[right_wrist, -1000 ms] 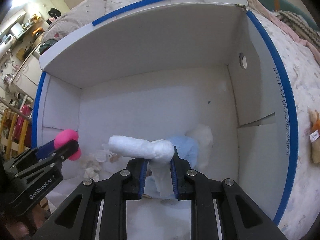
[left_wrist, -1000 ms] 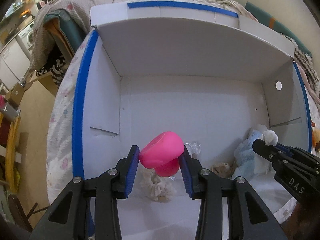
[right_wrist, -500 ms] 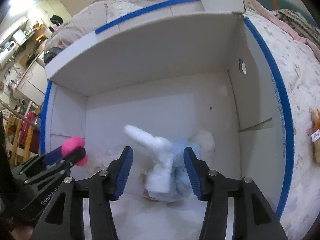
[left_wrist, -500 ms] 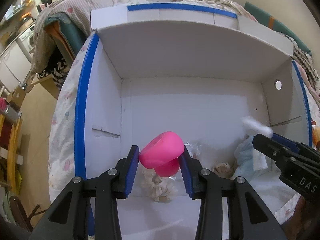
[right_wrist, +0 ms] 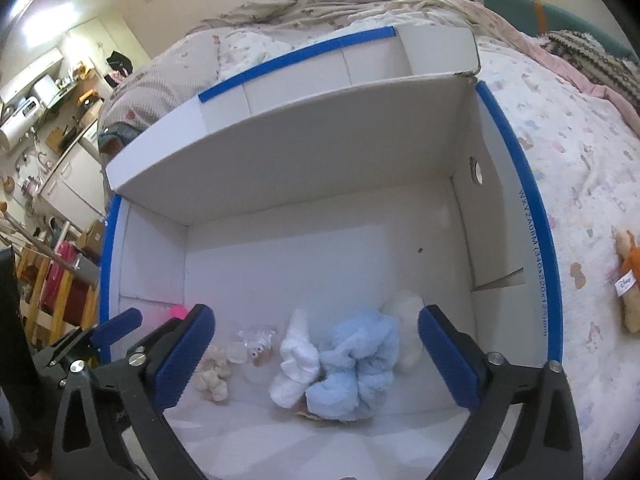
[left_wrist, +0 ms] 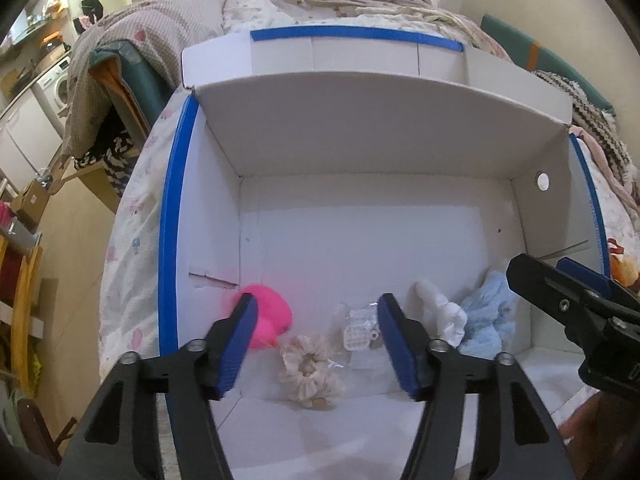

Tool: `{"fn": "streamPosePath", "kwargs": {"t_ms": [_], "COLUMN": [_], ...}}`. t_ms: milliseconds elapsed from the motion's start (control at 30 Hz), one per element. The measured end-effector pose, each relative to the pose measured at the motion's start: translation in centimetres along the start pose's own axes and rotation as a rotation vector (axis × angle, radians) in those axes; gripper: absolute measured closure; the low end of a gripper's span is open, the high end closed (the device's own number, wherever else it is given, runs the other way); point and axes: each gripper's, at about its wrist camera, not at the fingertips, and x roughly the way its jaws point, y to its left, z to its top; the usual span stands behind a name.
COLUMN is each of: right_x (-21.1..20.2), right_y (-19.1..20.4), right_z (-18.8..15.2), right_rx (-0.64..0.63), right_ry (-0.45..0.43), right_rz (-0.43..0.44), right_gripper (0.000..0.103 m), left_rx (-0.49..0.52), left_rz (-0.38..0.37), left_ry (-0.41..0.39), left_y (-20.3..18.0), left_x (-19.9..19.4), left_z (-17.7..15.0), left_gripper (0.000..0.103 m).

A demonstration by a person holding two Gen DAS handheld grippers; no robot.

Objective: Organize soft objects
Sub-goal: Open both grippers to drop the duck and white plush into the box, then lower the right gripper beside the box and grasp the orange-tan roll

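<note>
A white cardboard box with blue-taped edges (left_wrist: 360,152) (right_wrist: 320,168) lies open on a bed. Inside lie a pink soft toy (left_wrist: 270,316) (right_wrist: 178,311) at the left wall, a cream scrunchie (left_wrist: 308,372) (right_wrist: 212,374), a small clear packet (left_wrist: 358,330) (right_wrist: 256,340), a white soft piece (left_wrist: 444,314) (right_wrist: 296,360) and a light blue fluffy item (left_wrist: 486,316) (right_wrist: 356,364). My left gripper (left_wrist: 314,344) is open and empty above the box front, with the pink toy just behind its left finger. My right gripper (right_wrist: 316,352) is open and empty over the white and blue items.
The box sits on a patterned bedsheet (right_wrist: 580,184). An orange plush toy (right_wrist: 630,280) lies on the bed right of the box. Rumpled blankets (left_wrist: 320,4) are heaped behind it. Shelves and furniture (left_wrist: 24,272) stand off the bed's left side.
Both grippers have opened. The pink toy has dropped from the left gripper to the box floor at the left wall. The white piece has dropped from the right gripper beside the blue item.
</note>
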Motion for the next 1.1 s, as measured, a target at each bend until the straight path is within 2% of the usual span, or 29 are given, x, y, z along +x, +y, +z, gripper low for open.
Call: {"fn": "streamPosePath", "kwargs": {"t_ms": [100,267,400,500,600,733,967,1100], "right_x": [-0.2,-0.2,-0.4,-0.4,-0.4,-1.1,-2.0,-2.6], "right_y": [-0.4,-1.1,-1.2,-1.4,-1.8,-1.9,-2.0,-1.8], "right_z": [0.2,0.2,0.1,0.1,-0.1,-0.2,-0.5,-1.0], "right_rx": [0.023,0.058,0.027,0.039,0.075,0.084,0.097,0.088], "right_ry": [-0.014,-0.007,-0.021,-0.013,0.015,-0.01,-0.019,-0.024], "right_rz": [-0.02,-0.009,-0.085,-0.11,-0.097,-0.116,-0.081,-0.103], "right_gripper": [0.0,0.0,0.0,0.0,0.0,0.0,0.0,0.0], "left_rx": [0.008,-0.01,-0.014,-0.009,-0.01,-0.006,-0.012,-0.017], "left_rz": [0.029,0.026,0.021,0.028,0.025,0.026,0.024,0.022], "left_ry": [-0.017,-0.022,-0.017,-0.017,-0.018,-0.021,-0.044,-0.051], "left_y": [-0.1,0.2,0.2,0.1,0.1,0.2,0.8,1.2], "left_x": [-0.3,-0.5,-0.5,-0.5,-0.7,-1.0,-2.5,-3.6], "left_z": [0.1,0.3,0.3,0.3,0.2,0.1,-0.2,-0.5], "left_gripper": [0.04,0.039,0.039,0.039,0.039,0.039,0.039,0.039]}}
